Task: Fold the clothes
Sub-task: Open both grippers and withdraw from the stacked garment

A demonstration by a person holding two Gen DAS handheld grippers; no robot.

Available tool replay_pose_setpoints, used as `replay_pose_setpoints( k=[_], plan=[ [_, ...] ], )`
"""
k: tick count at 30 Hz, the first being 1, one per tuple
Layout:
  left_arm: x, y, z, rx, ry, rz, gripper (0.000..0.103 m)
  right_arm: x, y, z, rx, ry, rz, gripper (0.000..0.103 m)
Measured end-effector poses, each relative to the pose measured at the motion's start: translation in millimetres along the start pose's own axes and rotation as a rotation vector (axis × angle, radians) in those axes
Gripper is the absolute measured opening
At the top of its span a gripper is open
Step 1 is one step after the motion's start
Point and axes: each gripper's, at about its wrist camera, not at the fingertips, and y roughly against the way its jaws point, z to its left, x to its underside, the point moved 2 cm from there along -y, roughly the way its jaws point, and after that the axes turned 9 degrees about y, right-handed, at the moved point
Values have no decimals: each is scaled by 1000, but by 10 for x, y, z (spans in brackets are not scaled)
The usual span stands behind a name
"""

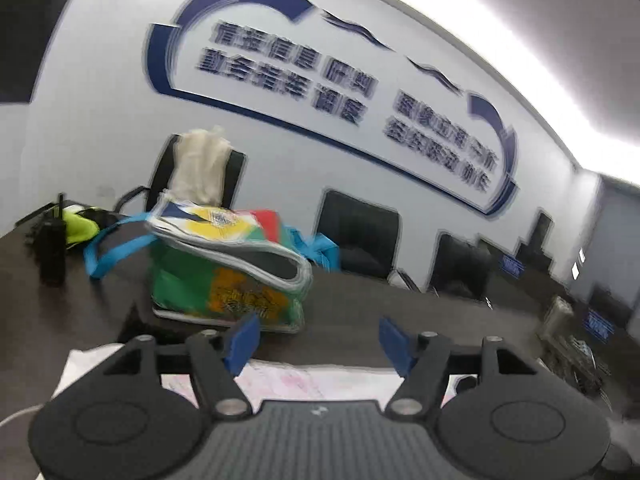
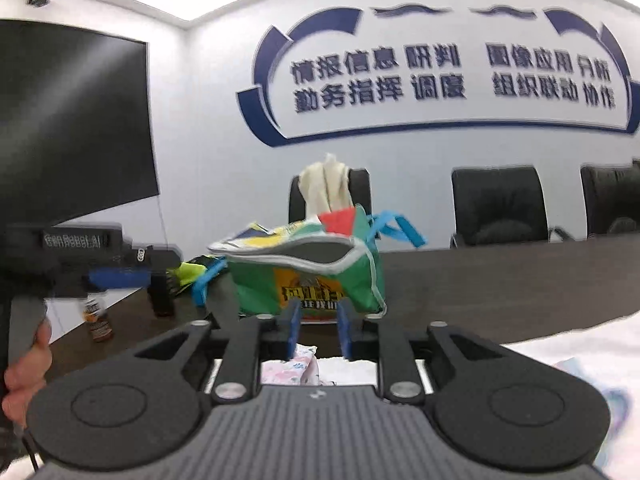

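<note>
1. Right hand-held gripper (image 2: 318, 330), low centre: jaws narrowed but apart, pinching nothing visible, above the pink-printed cloth (image 2: 290, 368).
2. Left hand-held gripper (image 1: 318, 340): jaws wide, empty; cloth (image 1: 316, 380) on the tabletop (image 1: 400, 312) beneath.
3. Seemingly between folds; next, lower both and grip an edge.
4. Mid-frame beyond: green bag (image 2: 320, 276).

Landmark: shopping bag (image 2: 316, 276), standing on the table (image 2: 500, 292).
- In the bag: a bundle of cloth (image 2: 326, 188), sticking up out of its top.
- Behind the bag: an office chair (image 2: 362, 192); further chairs (image 2: 500, 204) to its right, along the wall.
- Left of the bag: a handheld radio (image 1: 51, 254), upright; a small bottle (image 2: 98, 320) nearer the table edge.
- Before the bag: a garment (image 2: 292, 368) lying at the near table edge, just under the right gripper (image 2: 318, 332).
- Far left of the bag: the left gripper (image 2: 116, 278), held above the table.
</note>
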Motion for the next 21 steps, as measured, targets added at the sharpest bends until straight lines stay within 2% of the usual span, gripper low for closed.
replay_pose_setpoints(
  k=[1, 2, 6, 10, 12, 15, 21],
  plan=[
    [64, 70, -110, 0, -31, 22, 65, 4, 133, -6, 2, 20, 2, 40],
    [173, 142, -187, -21, -61, 40, 66, 7, 265, -13, 4, 40, 3, 43],
    [832, 444, -298, -136, -129, 137, 72, 271, 666, -67, -8, 73, 86, 43],
    [1643, 823, -230, -120, -125, 244, 72, 765, 1022, -112, -45, 16, 193, 43],
    [1965, 934, -193, -180, -103, 239, 72, 1015, 1183, -107, -69, -30, 239, 44],
    [2275, 960, -189, -258, -72, 219, 72, 1303, 1350, -32, -78, -53, 290, 48],
    [2587, 1090, -234, -280, -85, 238, 72, 1647, 1630, 242, -41, -52, 332, 69]
  ],
)
